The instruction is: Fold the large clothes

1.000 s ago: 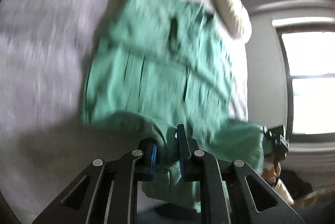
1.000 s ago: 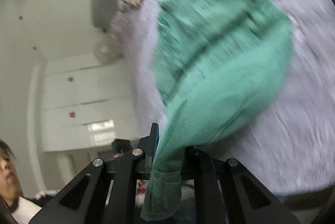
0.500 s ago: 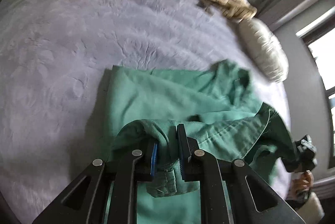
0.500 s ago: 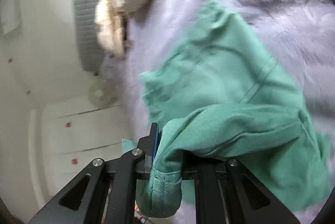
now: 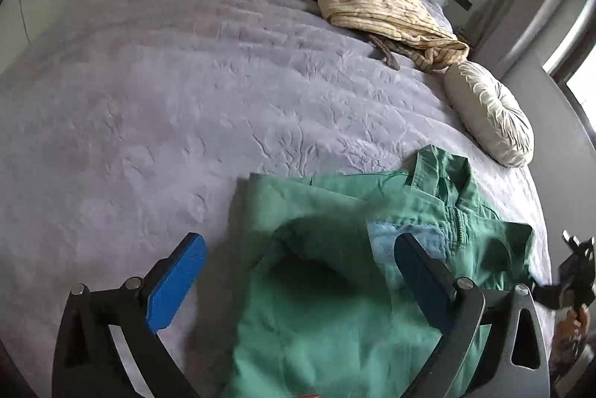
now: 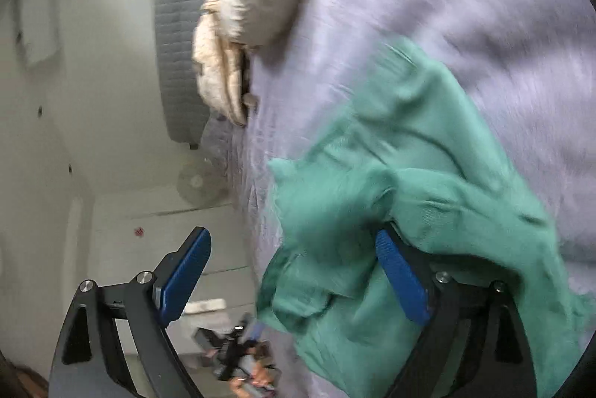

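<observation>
Where both grippers were clamped on the hem of the green garment (image 5: 327,286) half a second ago, their jaws have just sprung wide and now grasp nothing. Cloth still lies between the left gripper (image 5: 298,271) fingers, and a loose fold drapes against one finger of the right gripper (image 6: 294,271), but no pad presses on it. Carried across, the garment now rests doubled over on the lilac bed (image 5: 149,107), near the round cushion (image 5: 491,115) and well apart from the beige blanket (image 5: 380,10). That fold looks laid; the bunched right edge probably needs smoothing before another fold.
</observation>
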The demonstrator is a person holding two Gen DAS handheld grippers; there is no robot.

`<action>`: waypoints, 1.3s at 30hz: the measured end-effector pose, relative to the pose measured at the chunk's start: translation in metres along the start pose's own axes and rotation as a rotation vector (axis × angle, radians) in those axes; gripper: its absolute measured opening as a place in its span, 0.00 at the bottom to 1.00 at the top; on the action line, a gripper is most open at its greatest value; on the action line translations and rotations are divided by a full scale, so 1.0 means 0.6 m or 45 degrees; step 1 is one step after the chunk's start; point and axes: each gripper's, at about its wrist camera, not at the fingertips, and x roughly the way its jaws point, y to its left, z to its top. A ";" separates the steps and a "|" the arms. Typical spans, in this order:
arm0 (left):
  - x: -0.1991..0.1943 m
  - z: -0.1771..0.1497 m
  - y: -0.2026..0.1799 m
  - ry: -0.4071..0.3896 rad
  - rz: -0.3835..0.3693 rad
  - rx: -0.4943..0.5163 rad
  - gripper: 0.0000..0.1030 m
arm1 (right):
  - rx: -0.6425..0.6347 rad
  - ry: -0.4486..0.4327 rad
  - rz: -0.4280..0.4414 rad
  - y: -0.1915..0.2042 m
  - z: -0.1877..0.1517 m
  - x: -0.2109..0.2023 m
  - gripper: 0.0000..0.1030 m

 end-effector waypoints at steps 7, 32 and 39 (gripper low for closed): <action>0.035 -0.034 -0.015 0.118 0.089 0.115 0.98 | -0.449 -0.028 -0.504 0.090 -0.022 -0.012 0.86; 0.177 0.051 -0.086 0.077 0.169 0.190 0.19 | -0.917 0.014 -1.015 0.073 -0.015 0.079 0.05; 0.179 0.040 -0.079 0.022 0.190 0.218 0.19 | -0.962 -0.059 -0.907 0.096 -0.006 0.058 0.05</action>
